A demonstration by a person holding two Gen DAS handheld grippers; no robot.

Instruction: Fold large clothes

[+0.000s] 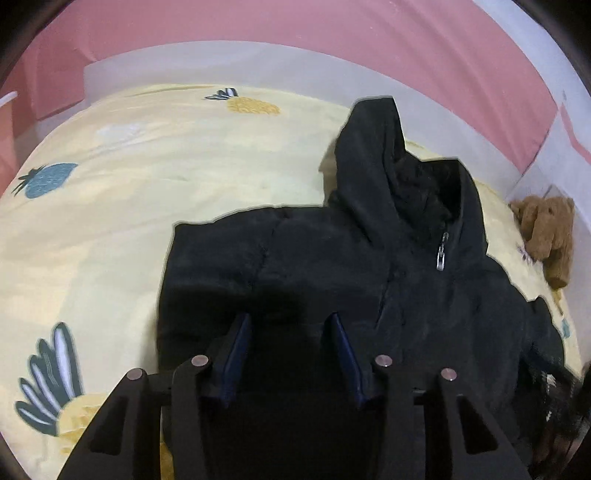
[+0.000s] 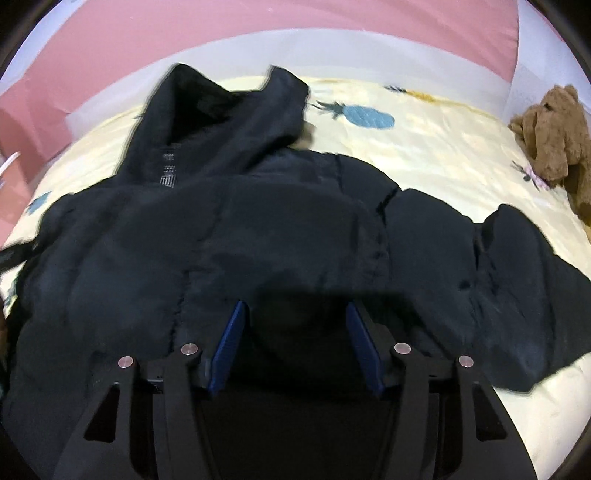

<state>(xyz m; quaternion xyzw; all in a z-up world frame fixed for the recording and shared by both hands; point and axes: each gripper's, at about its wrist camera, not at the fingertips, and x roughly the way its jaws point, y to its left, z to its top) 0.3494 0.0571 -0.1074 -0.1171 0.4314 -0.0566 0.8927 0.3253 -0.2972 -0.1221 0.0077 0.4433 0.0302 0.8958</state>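
Note:
A black hooded puffer jacket point(image 1: 332, 266) lies front up on the bed, its hood point(image 1: 373, 147) pointing away from me and a silver zipper pull point(image 1: 441, 254) at the collar. My left gripper point(image 1: 289, 318) hovers over the jacket's left chest, blue pads apart, with only dark fabric behind them. In the right wrist view the same jacket point(image 2: 258, 229) fills the middle, its hood point(image 2: 221, 122) at the upper left and one sleeve point(image 2: 517, 277) spread to the right. My right gripper point(image 2: 295, 304) stands open above the body, casting a shadow on the fabric.
The bed cover point(image 1: 147, 184) is pale yellow with pineapple prints. A brown teddy bear point(image 1: 546, 232) sits at the bed's right edge, also in the right wrist view as the teddy bear point(image 2: 554, 136). A pink and white wall point(image 1: 258, 22) runs behind the bed.

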